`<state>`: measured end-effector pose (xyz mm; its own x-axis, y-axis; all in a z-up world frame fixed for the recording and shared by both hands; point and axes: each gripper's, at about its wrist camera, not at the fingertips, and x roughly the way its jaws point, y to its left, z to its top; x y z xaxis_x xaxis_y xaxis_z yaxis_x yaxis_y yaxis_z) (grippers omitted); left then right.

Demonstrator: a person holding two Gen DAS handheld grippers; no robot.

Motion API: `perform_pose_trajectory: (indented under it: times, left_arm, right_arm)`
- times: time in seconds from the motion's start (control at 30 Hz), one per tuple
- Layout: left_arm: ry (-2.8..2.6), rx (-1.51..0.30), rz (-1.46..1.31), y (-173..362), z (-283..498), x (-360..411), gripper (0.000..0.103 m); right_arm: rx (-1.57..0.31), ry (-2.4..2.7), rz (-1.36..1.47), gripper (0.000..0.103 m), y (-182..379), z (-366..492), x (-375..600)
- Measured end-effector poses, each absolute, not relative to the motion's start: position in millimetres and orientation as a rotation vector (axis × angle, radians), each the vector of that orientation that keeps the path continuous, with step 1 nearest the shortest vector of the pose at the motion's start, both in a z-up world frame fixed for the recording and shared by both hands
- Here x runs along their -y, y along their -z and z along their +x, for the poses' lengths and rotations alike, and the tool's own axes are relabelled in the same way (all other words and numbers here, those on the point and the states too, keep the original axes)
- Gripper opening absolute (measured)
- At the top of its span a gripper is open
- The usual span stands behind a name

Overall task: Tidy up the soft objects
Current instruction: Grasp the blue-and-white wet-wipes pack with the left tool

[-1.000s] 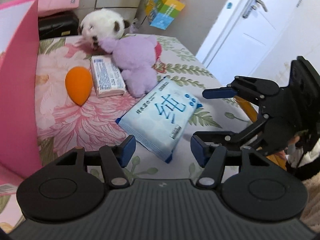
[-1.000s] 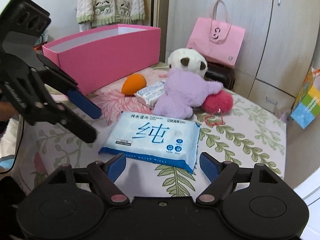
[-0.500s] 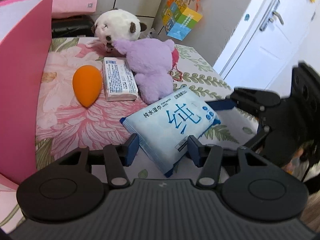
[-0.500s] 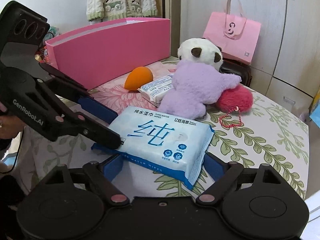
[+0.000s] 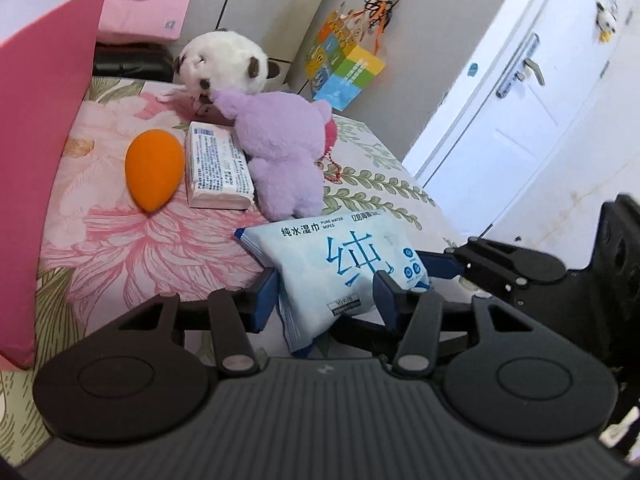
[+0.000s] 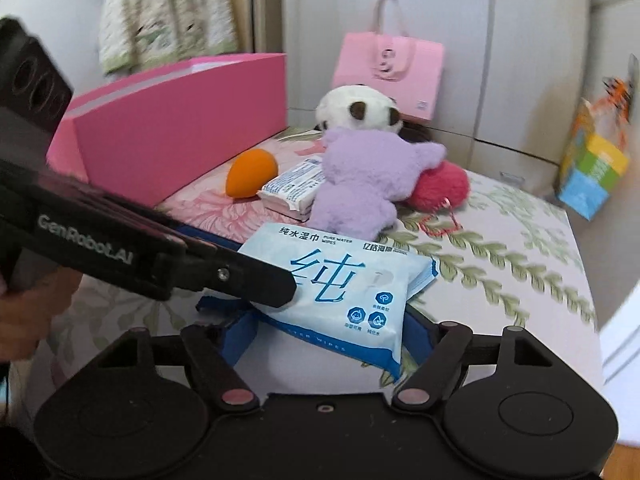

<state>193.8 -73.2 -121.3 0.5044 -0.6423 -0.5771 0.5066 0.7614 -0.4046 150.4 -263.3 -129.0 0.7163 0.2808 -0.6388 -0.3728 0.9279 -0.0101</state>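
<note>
Both grippers have closed in on the wet-wipes pack (image 5: pixel 340 264) lying at the near edge of the surface (image 5: pixel 120 248); the left gripper (image 5: pixel 324 292) has narrowed its jaws onto one end; the right gripper (image 6: pixel 332 332), jaws wider yet just closing, brackets the other; a two-handed lift looks imminent.

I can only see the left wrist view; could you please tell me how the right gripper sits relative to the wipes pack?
Observer: The right gripper has a finger on each side of the wipes pack; its jaws have just been closing, contact unclear.
Operator: And what is behind the purple plush?
Observer: A red-pink fluffy ball rests against it.
Operator: Anything beyond the pink box?
Observer: A cream knitted garment hangs behind it.
</note>
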Motion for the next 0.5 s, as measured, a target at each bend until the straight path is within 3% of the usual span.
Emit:
perform_pose_trajectory:
  times: [0.5]
  left_arm:
    - [0.603, -0.732, -0.015, 102.2, 141.1, 68.6, 0.050]
  right_arm:
    - [-0.676, -0.278, -0.087, 0.079, 125.4, 111.0, 229.2]
